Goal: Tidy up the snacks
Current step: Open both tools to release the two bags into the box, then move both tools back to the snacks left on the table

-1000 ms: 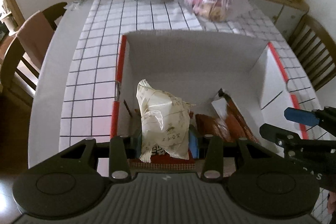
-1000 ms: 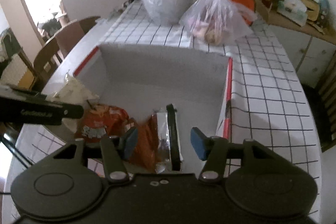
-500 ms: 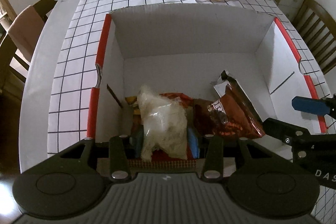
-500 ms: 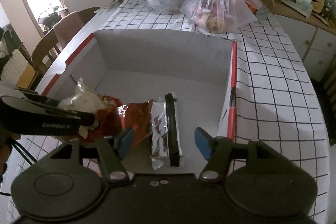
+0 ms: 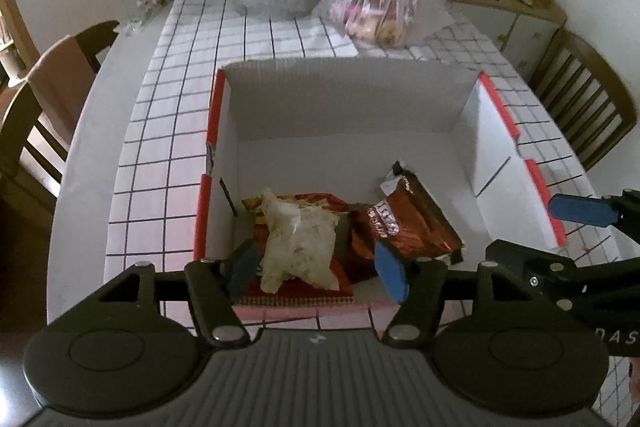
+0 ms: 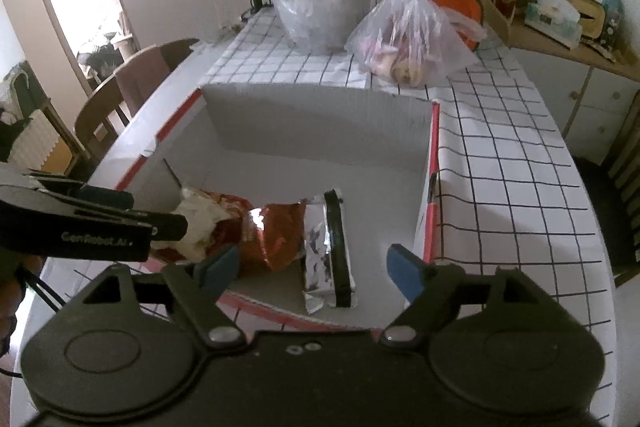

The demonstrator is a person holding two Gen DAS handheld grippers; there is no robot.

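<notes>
Nearest, the left gripper [image 5: 320, 269] had just been opening, its pads standing clear on either side of the pale packet [image 5: 298, 247], which lay released inside the box [image 5: 348, 103] at its near-left corner. The right gripper [image 6: 312, 267] had likewise been spreading and held nothing; the silver-ended packet [image 6: 330, 251] lay straight ahead of it by the box's near wall, long axis running away from the tool. Between the two packets sat the red foil bag [image 5: 404, 223]. Beyond the box, well apart, stood a filled plastic bag [image 6: 408, 43], probably the next source, nearer the right hand.
</notes>
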